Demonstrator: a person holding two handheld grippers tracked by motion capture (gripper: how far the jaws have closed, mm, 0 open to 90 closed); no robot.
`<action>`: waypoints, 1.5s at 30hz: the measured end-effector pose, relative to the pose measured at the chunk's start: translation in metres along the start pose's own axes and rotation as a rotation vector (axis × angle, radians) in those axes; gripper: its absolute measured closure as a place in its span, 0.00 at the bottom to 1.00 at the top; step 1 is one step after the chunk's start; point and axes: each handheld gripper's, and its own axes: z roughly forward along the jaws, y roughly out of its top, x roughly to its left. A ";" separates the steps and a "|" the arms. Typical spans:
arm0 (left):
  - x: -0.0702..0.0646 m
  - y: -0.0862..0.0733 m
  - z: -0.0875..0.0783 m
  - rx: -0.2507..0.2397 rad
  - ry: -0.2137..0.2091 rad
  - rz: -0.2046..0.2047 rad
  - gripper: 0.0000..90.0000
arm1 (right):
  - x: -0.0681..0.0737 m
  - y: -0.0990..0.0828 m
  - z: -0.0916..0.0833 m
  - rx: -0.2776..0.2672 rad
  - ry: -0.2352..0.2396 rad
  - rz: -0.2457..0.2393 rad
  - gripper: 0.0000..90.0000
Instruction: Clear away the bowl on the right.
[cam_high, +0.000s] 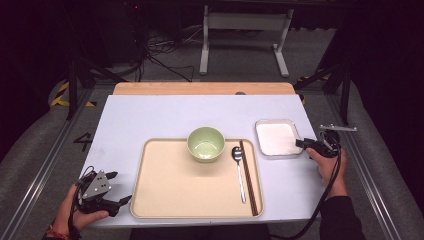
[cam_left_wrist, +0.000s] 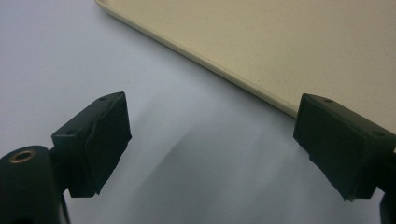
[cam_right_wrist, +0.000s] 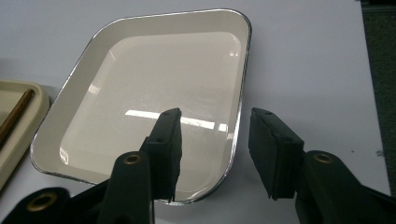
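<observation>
Table's white dish (cam_right_wrist: 154, 93): near rim straddled by right gripper (cam_right_wrist: 215, 149) jaws.

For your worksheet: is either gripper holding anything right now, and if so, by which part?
Nothing is held yet. The right gripper straddles the near rim of the white square dish, its pads not pressing on it. The left gripper is open over the table.

Table (cam_high: 150, 117) with tray (cam_high: 165, 200), dish (cam_high: 276, 137)
</observation>
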 end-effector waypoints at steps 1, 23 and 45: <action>0.000 0.000 0.000 0.003 -0.001 0.000 0.13 | -0.001 -0.001 0.002 0.008 0.004 0.006 0.62; 0.001 0.000 0.002 0.014 0.002 -0.004 0.13 | -0.009 -0.002 0.018 0.041 -0.010 0.088 0.95; 0.003 -0.002 -0.002 -0.005 0.005 -0.007 0.13 | -0.012 0.001 -0.003 -0.109 0.009 0.128 0.99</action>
